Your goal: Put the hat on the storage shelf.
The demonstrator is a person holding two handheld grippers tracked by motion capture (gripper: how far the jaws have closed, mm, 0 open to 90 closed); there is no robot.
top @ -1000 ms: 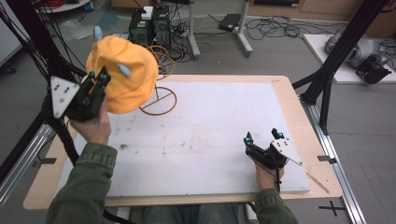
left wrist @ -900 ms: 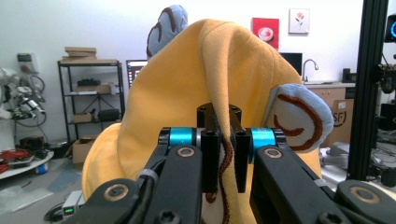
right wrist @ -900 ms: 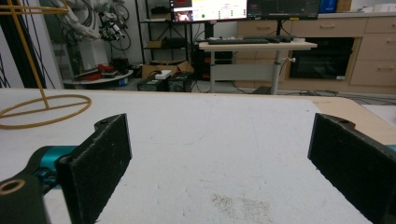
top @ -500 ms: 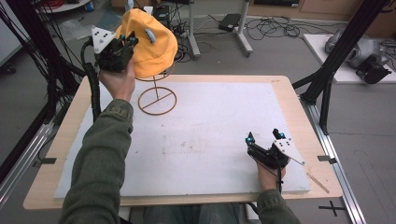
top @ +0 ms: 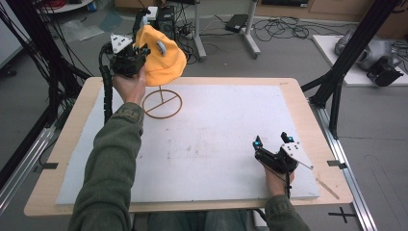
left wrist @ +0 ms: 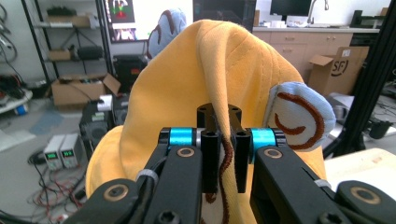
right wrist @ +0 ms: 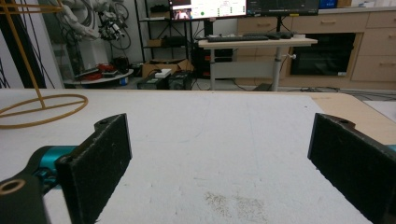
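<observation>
Our left arm reaches far forward, its tool (left wrist: pixel 223 144) pinching the yellow hat (top: pixel 161 60) above the wire stand (top: pixel 162 103); our right tool (top: pixel 272 144) rests wide-jawed, empty, on the worktop (top: pixel 221 139).

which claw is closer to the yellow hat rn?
Left. The left claw is shut on a fold of the yellow hat, above the wire stand. The right claw rests open at the table's near right edge, far from it.
</observation>
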